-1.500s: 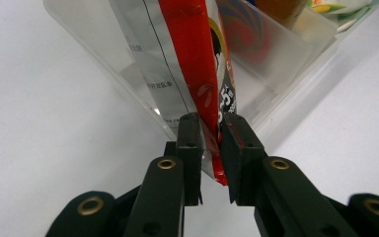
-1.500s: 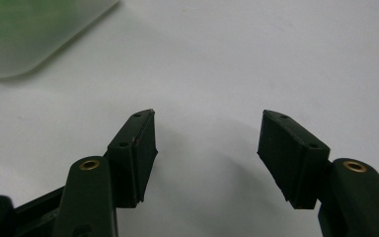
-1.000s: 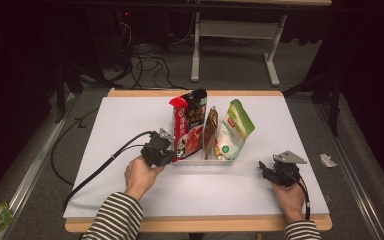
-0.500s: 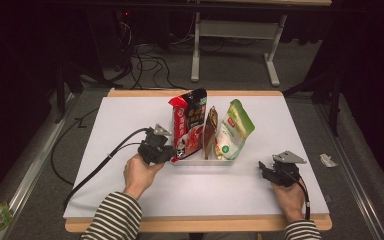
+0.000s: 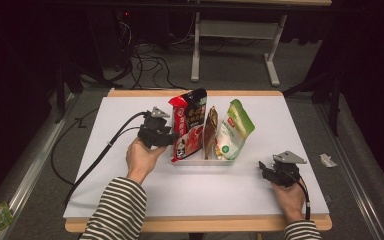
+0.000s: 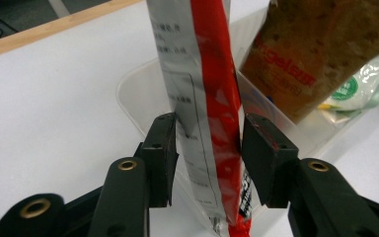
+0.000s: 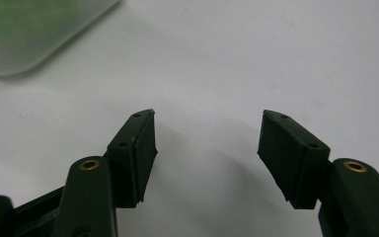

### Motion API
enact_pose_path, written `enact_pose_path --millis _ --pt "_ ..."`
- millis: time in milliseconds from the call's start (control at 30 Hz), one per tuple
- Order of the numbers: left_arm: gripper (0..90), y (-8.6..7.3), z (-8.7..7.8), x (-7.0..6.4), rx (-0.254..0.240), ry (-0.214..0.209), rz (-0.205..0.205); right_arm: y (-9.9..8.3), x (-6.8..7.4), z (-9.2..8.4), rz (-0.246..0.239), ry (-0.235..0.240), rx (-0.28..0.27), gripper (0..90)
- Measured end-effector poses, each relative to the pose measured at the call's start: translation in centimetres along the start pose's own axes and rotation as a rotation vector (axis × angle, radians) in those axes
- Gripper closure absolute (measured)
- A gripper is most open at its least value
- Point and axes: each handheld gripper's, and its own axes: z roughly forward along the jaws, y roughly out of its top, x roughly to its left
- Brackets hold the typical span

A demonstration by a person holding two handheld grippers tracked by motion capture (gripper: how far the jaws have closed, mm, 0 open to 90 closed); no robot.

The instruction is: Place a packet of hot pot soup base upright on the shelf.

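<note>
— Now counting: three upright snack pouches in one clear plastic divided tray on a white table?
— Yes. Red-and-black pouch standing in the tray's left end, between just-opened jaws of the left gripper, pads off it. Right gripper open, empty. Pouch bottoms hidden behind the tray wall.

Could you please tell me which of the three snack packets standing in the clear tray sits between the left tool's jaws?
The red-and-black foil packet at the tray's left end; the brown and green-white packets stand further right.
</note>
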Motion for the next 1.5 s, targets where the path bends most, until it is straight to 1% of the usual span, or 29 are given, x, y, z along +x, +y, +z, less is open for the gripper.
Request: enact_pose_path --millis 133,267,300,433,533,767,933,1067,1167,1233,1300,1500 --pt "57.9 0.3 0.5 0.3 -0.009 -0.006 -0.014 0.0 0.0 0.0 0.0 -0.001 -0.001 39.9" --pt "56.2 0.8 0.7 0.4 -0.038 -0.007 -0.015 0.0 0.0 0.0 -0.002 -0.001 -0.003 39.9" --pt "56.4 0.9 0.8 0.5 -0.044 -0.009 -0.022 0.0 0.0 0.0 -0.002 -0.001 -0.002 39.9" --pt "63.3 1.2 0.9 0.9 -0.035 -0.013 -0.035 0.0 0.0 -0.1 -0.003 -0.001 -0.003 39.9" --pt "65.9 1.0 0.9 0.6 -0.04 -0.009 -0.032 0.0 0.0 -0.1 -0.004 -0.001 -0.004 39.9" --pt "68.3 0.1 0.8 -0.6 -0.092 0.033 -0.019 0.0 0.1 -0.1 -0.008 -0.003 -0.003 39.9" --pt "69.7 -0.8 0.5 -1.2 -0.11 0.06 0.0 0.0 0.1 -0.1 -0.011 -0.006 -0.001 39.9" --pt "70.4 -1.5 0.4 -1.8 -0.132 0.086 0.016 0.0 0.2 0.0 -0.025 -0.008 -0.005 39.9" --pt "70.7 -2.1 0.6 -2.2 -0.13 0.112 0.027 0.0 0.2 0.0 -0.025 -0.01 0.0 39.9" --pt "70.8 -2.5 0.5 -2.2 -0.132 0.108 0.021 0.0 0.2 0.0 -0.026 -0.01 -0.001 40.0" --pt "70.9 -2.8 0.5 -2.0 -0.123 0.101 0.01 0.0 0.3 0.0 -0.025 -0.011 0.0 39.9" --pt "70.7 -3.2 0.5 -1.9 -0.107 0.093 0.012 0.0 0.3 0.0 -0.027 -0.011 0.002 39.9"
